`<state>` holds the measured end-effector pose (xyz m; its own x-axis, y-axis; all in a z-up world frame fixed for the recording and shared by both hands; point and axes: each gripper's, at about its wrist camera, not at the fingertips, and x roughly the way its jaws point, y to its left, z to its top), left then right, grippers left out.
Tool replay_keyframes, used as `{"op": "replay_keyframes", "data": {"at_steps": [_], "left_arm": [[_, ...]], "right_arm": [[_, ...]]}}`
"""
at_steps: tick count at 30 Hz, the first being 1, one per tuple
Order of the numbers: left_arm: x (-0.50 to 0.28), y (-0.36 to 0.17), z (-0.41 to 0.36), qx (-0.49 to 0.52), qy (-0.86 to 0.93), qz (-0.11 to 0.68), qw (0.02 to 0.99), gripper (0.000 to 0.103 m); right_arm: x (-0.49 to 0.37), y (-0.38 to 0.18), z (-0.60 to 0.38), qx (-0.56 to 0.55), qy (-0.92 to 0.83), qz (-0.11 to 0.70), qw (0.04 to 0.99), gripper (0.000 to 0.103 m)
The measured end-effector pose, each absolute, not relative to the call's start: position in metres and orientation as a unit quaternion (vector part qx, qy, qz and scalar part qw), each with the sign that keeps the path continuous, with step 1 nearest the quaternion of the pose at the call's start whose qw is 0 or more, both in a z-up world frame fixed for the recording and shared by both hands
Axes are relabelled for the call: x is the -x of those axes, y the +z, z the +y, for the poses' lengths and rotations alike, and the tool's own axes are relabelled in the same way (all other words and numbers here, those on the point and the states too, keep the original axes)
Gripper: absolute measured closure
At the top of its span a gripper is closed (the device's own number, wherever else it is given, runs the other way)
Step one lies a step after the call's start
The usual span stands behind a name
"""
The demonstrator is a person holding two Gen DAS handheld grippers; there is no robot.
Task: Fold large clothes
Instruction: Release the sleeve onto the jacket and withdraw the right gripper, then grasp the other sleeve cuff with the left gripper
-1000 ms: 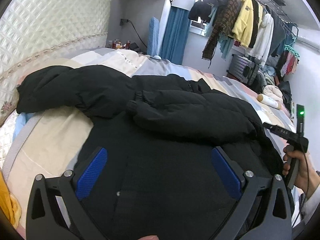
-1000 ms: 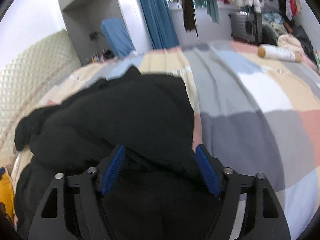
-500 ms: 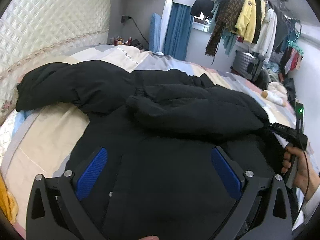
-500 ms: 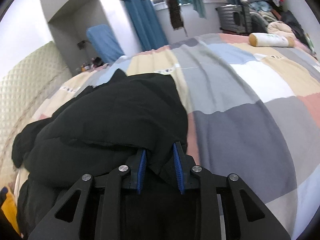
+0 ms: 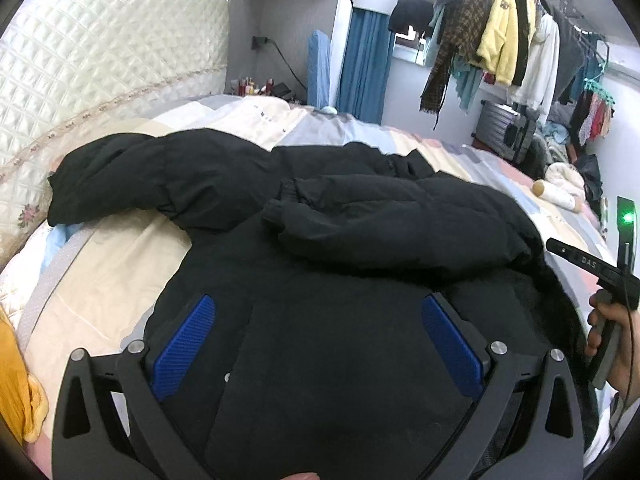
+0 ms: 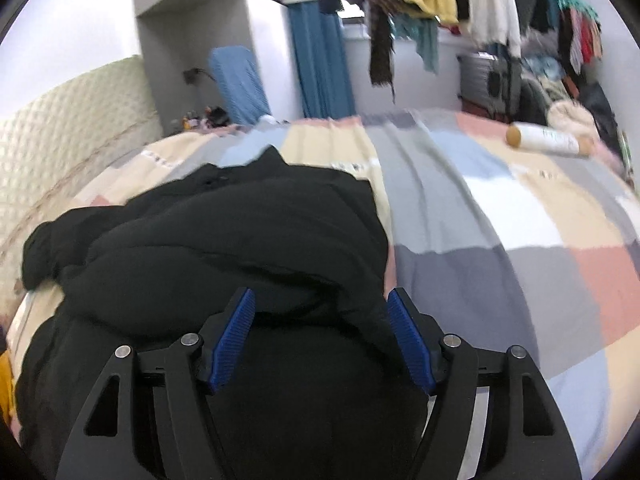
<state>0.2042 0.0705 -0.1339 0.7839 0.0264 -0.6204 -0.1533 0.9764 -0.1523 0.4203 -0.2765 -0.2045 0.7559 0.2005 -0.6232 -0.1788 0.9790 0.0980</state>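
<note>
A large black puffer jacket [image 5: 320,300] lies spread on the bed; it also shows in the right wrist view [image 6: 224,248]. Its right sleeve [image 5: 392,224] is folded across the body, and its left sleeve [image 5: 152,176] stretches out to the left. My left gripper [image 5: 316,344] is open and empty, hovering over the jacket's lower body. My right gripper [image 6: 320,340] is open over the jacket's right edge, with folded fabric lying between the blue pads, which do not pinch it. The right gripper's handle and the hand holding it [image 5: 608,312] show at the right of the left wrist view.
The bed has a patchwork cover [image 6: 500,232] and a quilted cream headboard [image 5: 100,80]. A cream bottle [image 6: 544,142] lies on the far right of the bed. Clothes hang on a rack [image 5: 508,40] behind. A yellow cloth [image 5: 16,380] lies at the left edge.
My right gripper was shut on the jacket's edge half a second ago and has now opened, letting the fabric go. The left gripper stayed open and drew back slightly.
</note>
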Motion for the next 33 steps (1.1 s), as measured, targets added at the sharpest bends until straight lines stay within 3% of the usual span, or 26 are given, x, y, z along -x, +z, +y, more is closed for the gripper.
{"op": "replay_keyframes", "data": {"at_steps": [5, 9, 17, 21, 33], "left_arm": [[-0.192, -0.126, 0.065, 0.091, 0.039, 0.318, 0.943, 0.000], [-0.186, -0.121, 0.062, 0.088, 0.037, 0.311, 0.946, 0.000], [-0.176, -0.115, 0.058, 0.082, 0.037, 0.304, 0.948, 0.000], [-0.172, -0.115, 0.054, 0.079, 0.032, 0.303, 0.949, 0.000], [-0.149, -0.120, 0.059, 0.072, 0.038, 0.312, 0.947, 0.000]], "right_arm": [[-0.383, -0.176, -0.256, -0.019, 0.123, 0.313, 0.942, 0.032], [-0.345, -0.163, -0.241, 0.003, 0.127, 0.281, 0.951, 0.022], [-0.292, -0.159, -0.235, 0.012, 0.140, 0.266, 0.954, 0.019], [-0.269, -0.155, -0.234, 0.008, 0.137, 0.249, 0.959, 0.004], [-0.214, -0.160, -0.238, 0.006, 0.141, 0.238, 0.961, 0.000]]}}
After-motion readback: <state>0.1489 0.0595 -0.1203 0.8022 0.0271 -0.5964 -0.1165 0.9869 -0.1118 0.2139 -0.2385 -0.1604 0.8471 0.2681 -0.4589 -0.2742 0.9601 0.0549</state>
